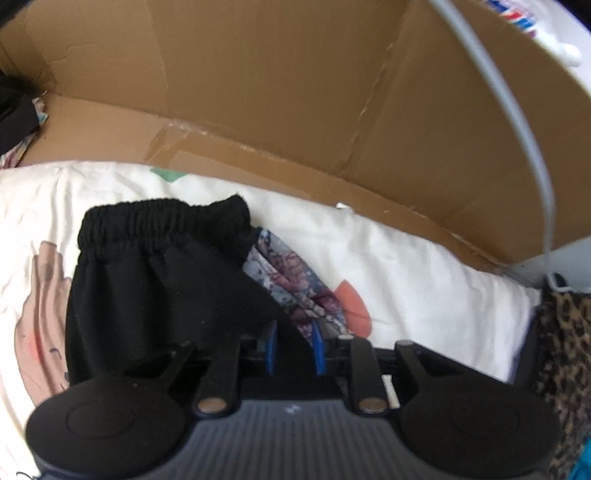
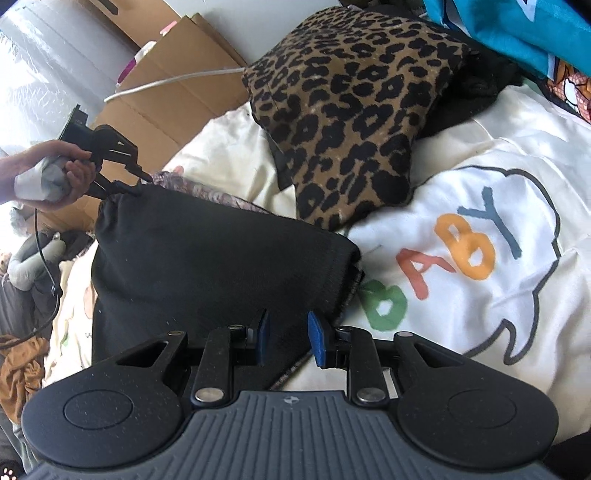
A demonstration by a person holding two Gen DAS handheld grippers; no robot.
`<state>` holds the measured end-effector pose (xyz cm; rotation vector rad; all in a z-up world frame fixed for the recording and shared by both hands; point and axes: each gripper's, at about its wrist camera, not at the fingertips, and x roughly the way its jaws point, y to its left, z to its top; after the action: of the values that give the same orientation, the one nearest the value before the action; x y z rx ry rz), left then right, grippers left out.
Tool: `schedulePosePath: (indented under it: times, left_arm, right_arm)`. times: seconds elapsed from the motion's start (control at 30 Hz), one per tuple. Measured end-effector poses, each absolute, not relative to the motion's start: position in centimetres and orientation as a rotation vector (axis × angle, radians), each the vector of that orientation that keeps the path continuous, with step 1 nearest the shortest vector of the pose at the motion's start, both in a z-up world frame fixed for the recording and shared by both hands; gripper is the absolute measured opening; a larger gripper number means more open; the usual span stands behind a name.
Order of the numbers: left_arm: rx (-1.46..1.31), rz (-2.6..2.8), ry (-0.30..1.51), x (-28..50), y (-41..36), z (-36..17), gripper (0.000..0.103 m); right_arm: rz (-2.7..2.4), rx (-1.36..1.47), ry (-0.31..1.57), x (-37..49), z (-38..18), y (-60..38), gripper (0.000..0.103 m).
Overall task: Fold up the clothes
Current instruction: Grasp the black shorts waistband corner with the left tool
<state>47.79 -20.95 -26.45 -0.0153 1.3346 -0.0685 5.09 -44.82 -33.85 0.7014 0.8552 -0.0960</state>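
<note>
We have the black shorts [image 2: 218, 258] folded into a compact block on the bed, waistband at the far end, with a floral garment [image 1: 295, 284] peeking out from under their far side. This piece looks nearly finished to us; what seems left is to let go and smooth it. A leopard-print piece [image 2: 351, 122] lies just beyond the shorts and looks already folded, while a teal garment [image 2: 517, 33] and dark clothes [image 2: 476, 88] at the far right still look loose, so we judge there is more folding ahead.

Our left gripper [image 1: 293, 347] points down at the waistband end of the shorts. Black fabric sits between its blue pads [image 1: 317, 343], but a gap shows between them and we cannot tell whether they press on the cloth. In the right wrist view, our left hand [image 2: 55, 173] holds that gripper at the far corner of the shorts. Our right gripper [image 2: 288, 339] hovers over the near edge of the shorts, jaws partly apart with fabric in the gap and no clear pinch.

The surface is a bed with a cream sheet [image 2: 461, 192] printed with coloured letters. A large cardboard box [image 1: 277, 92] stands against the bed, a white cable [image 1: 517, 122] hangs across it, and a pale wall [image 2: 48, 70] is behind.
</note>
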Motion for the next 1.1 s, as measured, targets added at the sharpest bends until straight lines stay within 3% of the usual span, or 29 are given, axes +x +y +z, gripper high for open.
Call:
schedulePosePath:
  times: [0.27, 0.33, 0.4, 0.5, 1.1]
  left_arm:
    - [-0.038, -0.016, 1.368, 47.8, -20.2, -29.2, 0.042]
    - [-0.033, -0.014, 1.354, 47.5, -20.0, -29.3, 0.04]
    - [-0.038, -0.008, 1.347, 47.2, -19.7, -29.3, 0.022]
    - [-0.081, 0.02, 1.368, 46.5, -18.7, -28.6, 0.005]
    - [-0.089, -0.162, 1.25, 46.7, -20.4, -21.7, 0.002]
  right_arm:
    - [-0.091, 0.693, 0.869, 5.0, -34.3, -44.8, 0.029]
    - [-0.09, 0.69, 0.871, 5.1, -34.2, -44.8, 0.029]
    - [-0.091, 0.686, 0.867, 5.2, -33.8, -44.9, 0.029]
    - [-0.085, 0.676, 0.846, 5.5, -32.9, -44.9, 0.029]
    - [-0.11, 0.696, 0.851, 6.9, -34.3, -44.7, 0.028]
